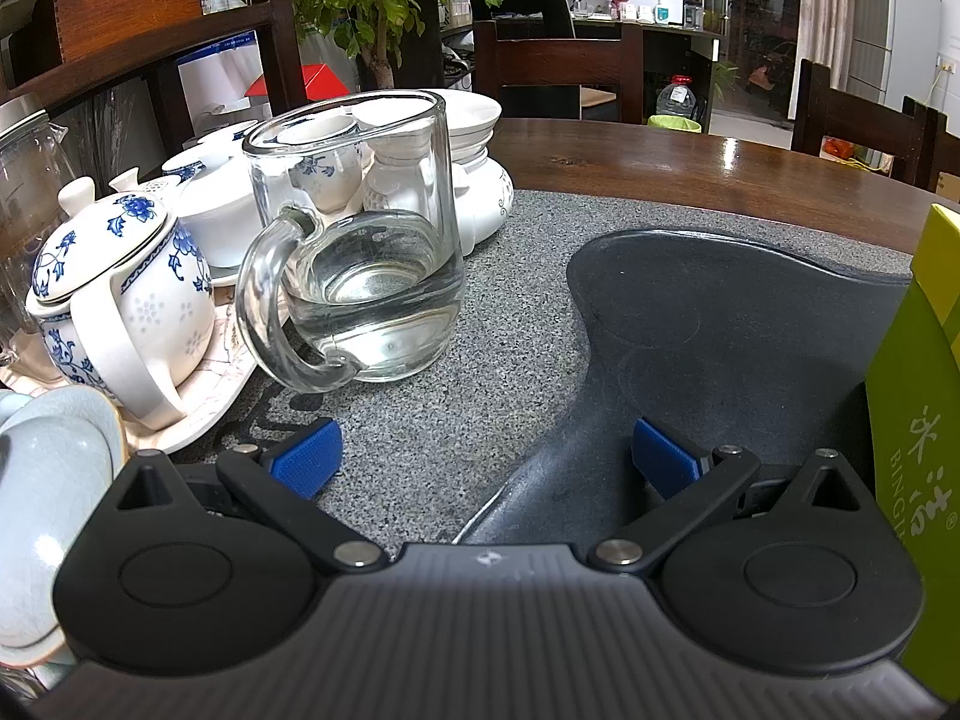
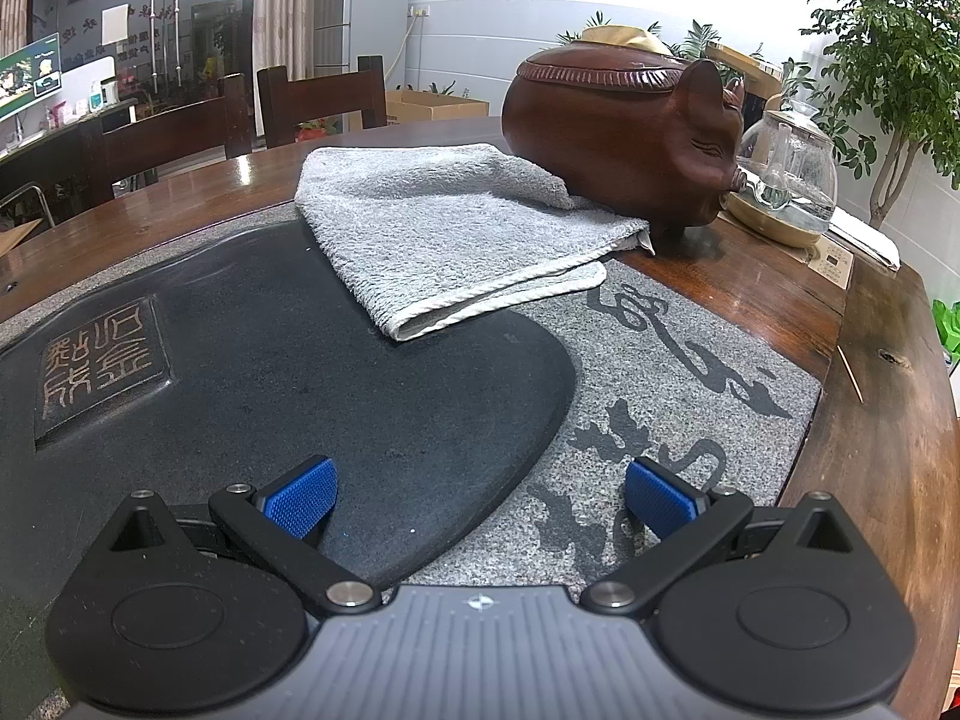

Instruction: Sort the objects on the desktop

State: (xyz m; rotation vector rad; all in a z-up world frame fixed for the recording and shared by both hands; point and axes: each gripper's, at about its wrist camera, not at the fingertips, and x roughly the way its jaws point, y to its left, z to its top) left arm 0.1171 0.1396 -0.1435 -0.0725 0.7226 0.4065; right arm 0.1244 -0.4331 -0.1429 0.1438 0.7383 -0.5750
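— What surface and room are shown?

— A granite tea tray [image 1: 420, 456] with a dark recessed basin [image 1: 750, 330] is set into a round wooden table [image 1: 690, 162]. Dark wooden chairs, a potted tree, a shelving unit and an office desk with a lit monitor are seen behind it.

— How are the tools held?

— The left gripper [image 1: 486, 462] is seen with its blue pads spread wide; nothing is held or touched between them. The right gripper [image 2: 480, 501] is likewise spread wide and empty, poised over the edge of the basin.

— Where are the objects placed?

— A glass pitcher [image 1: 360, 234], holding a little clear liquid, is stood upright on the granite ahead of the left gripper, its handle [image 1: 270, 312] turned toward the camera. A blue-and-white teapot [image 1: 120, 294] is stood just beside it on a cloth-lined plate, with white cups crowded behind. A green box [image 1: 924, 450] is seen at the right edge. In the right wrist view, a folded grey towel [image 2: 456, 234] is laid across the basin's far rim, its long axis running away from the camera, one corner lying against a wooden pig-shaped jar [image 2: 618, 132]. A glass kettle [image 2: 786, 174] is stood beyond the pig's snout.
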